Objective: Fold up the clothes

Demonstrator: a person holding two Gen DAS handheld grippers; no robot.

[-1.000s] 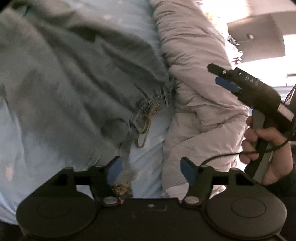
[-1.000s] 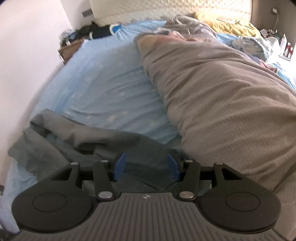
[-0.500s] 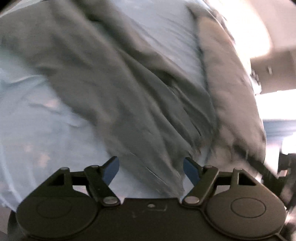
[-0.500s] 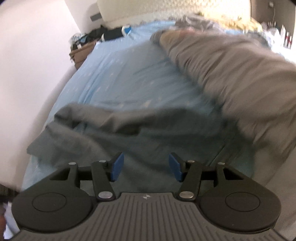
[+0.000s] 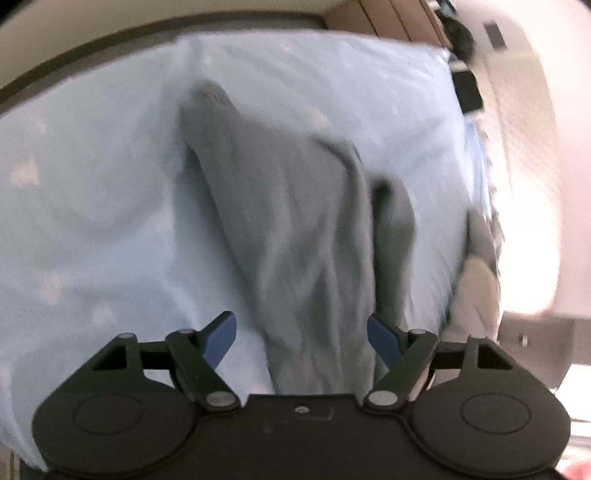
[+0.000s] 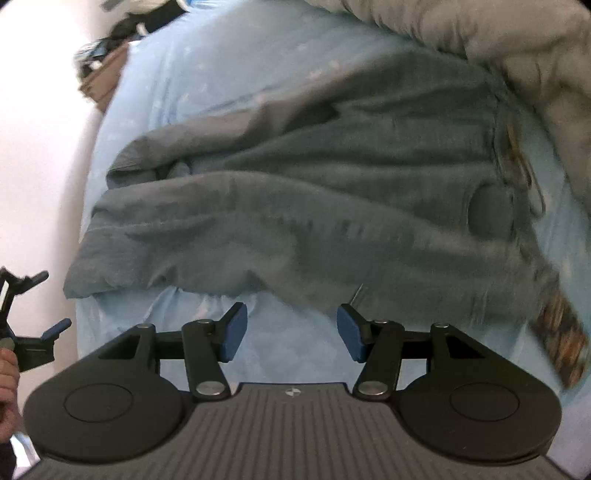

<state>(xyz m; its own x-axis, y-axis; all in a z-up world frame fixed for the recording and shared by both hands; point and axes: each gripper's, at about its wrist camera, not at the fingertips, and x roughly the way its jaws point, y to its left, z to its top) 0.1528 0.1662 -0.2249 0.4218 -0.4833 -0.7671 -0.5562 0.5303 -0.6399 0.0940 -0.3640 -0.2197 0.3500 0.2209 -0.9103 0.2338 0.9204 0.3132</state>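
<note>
Grey trousers (image 6: 303, 206) lie crumpled across the light blue bed sheet (image 6: 229, 74), waistband with a drawstring (image 6: 517, 155) to the right, leg ends to the left. In the left wrist view the trousers (image 5: 295, 229) run away from me in a long strip. My left gripper (image 5: 301, 338) is open and empty, hovering over the near end of the cloth. My right gripper (image 6: 291, 334) is open and empty, just in front of the trousers' near edge, above bare sheet. The left gripper (image 6: 40, 302) also shows at the right wrist view's left edge.
A grey-beige duvet (image 6: 498, 33) is bunched along the right side of the bed, touching the waistband. A bedside stand with dark clutter (image 6: 110, 62) sits at the far left by the white wall. The sheet (image 5: 92, 221) is bare left of the trousers.
Both grippers swung quickly; views are blurred. My left gripper moved to the leg end of the trousers. My right gripper dropped and tilted down over the trousers. Both stay open.
</note>
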